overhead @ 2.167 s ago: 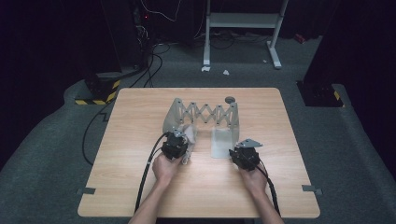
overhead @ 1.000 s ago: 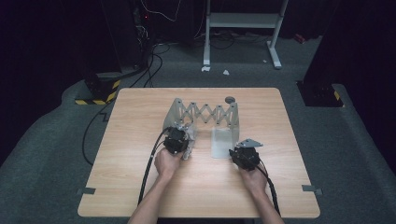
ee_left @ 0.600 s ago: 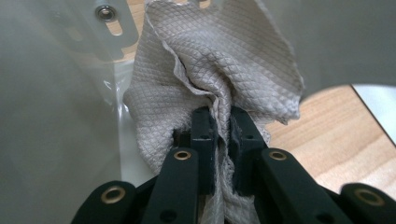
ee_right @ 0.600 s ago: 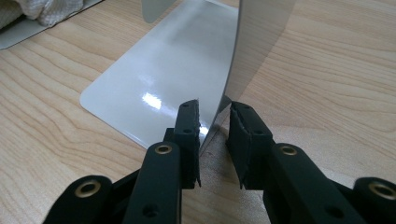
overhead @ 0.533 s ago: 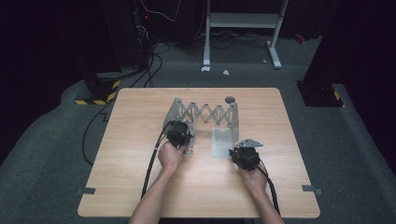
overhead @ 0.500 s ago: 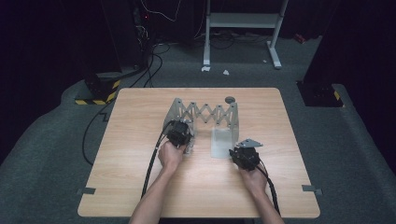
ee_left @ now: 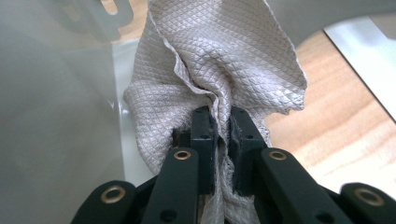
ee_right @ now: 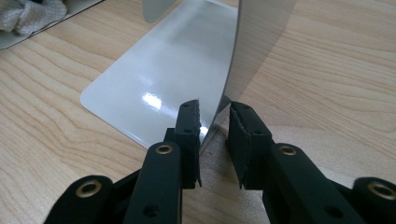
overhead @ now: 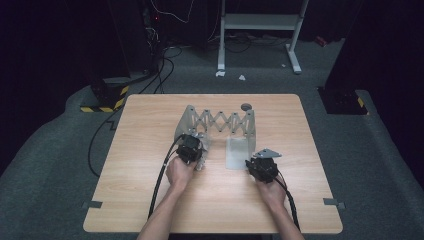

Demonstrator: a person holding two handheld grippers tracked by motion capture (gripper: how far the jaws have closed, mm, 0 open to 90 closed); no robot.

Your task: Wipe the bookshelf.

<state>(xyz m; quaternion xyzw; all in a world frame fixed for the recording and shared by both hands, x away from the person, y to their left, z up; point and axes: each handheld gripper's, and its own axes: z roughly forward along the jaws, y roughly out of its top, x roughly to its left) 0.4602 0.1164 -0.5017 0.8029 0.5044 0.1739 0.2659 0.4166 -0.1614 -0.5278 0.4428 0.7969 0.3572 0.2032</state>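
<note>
A grey metal rack [overhead: 220, 121] with a scissor-link middle stands on the wooden table [overhead: 150, 125]. My left gripper [overhead: 192, 145] is at the rack's left end plate [overhead: 186, 120]. It is shut on a bunched grey waffle-weave cloth [ee_left: 219, 56], pinched between its pads [ee_left: 219, 114]. Part of the cloth [overhead: 201, 164] hangs beside the hand. My right gripper [overhead: 255, 160] sits at the right end piece. Its jaws [ee_right: 215, 109] straddle the near edge of the upright plate [ee_right: 261, 37], with a gap on the right pad's side. The flat base plate [ee_right: 154, 70] lies to the left.
A small round grey piece [overhead: 246, 106] lies behind the rack's right end. Black cables [overhead: 160, 185] trail from both grippers toward the table's front edge. Tape strips [overhead: 93, 204] mark the front corners. A white stand [overhead: 260, 22] is on the floor beyond the table.
My left hand has moved slightly away from me with the cloth, toward the rack's left end plate. The right hand and the rack have stayed put.
</note>
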